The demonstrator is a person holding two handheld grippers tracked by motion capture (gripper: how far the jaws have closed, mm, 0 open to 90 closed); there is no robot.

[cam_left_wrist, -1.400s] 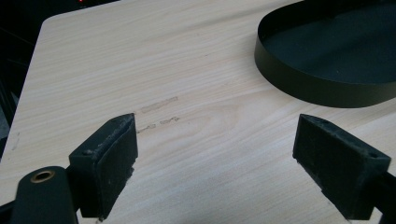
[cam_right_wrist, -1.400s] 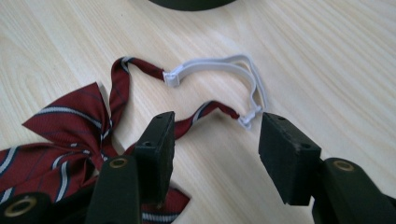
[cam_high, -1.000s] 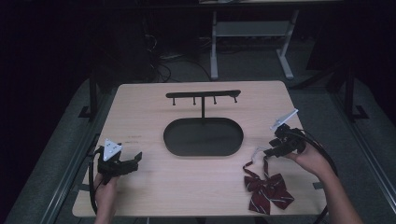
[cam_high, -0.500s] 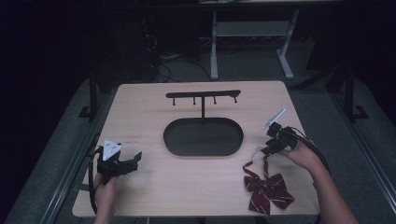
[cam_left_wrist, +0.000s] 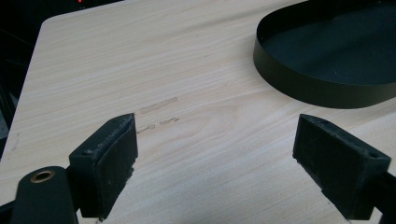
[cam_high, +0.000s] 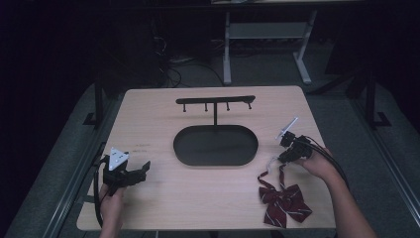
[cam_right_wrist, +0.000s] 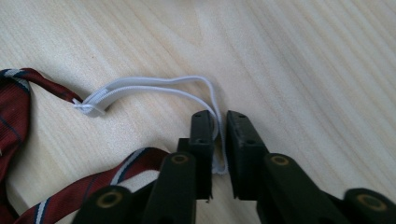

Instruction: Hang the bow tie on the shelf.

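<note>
right gripper (cam_right_wrist: 218, 135): fingers just closing on bow tie (cam_high: 284, 201)'s white elastic loop (cam_right_wrist: 154, 86), to lift it by the strap | left gripper (cam_left_wrist: 229, 163): fingers wide, empty, idle on near-left tabletop (cam_high: 148, 119) | hook stand (cam_high: 215, 101) awaits behind

Table (cam_high: 148, 208) is lit evenly from overhead, room around it nearly black (floor barely readable); close-ups sharp, soft shadows, no glare.

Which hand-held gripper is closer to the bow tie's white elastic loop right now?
Right. The right hand-held gripper has its jaws closing around the white elastic loop. The left hand-held gripper rests across the table, open, beyond the black tray.
</note>
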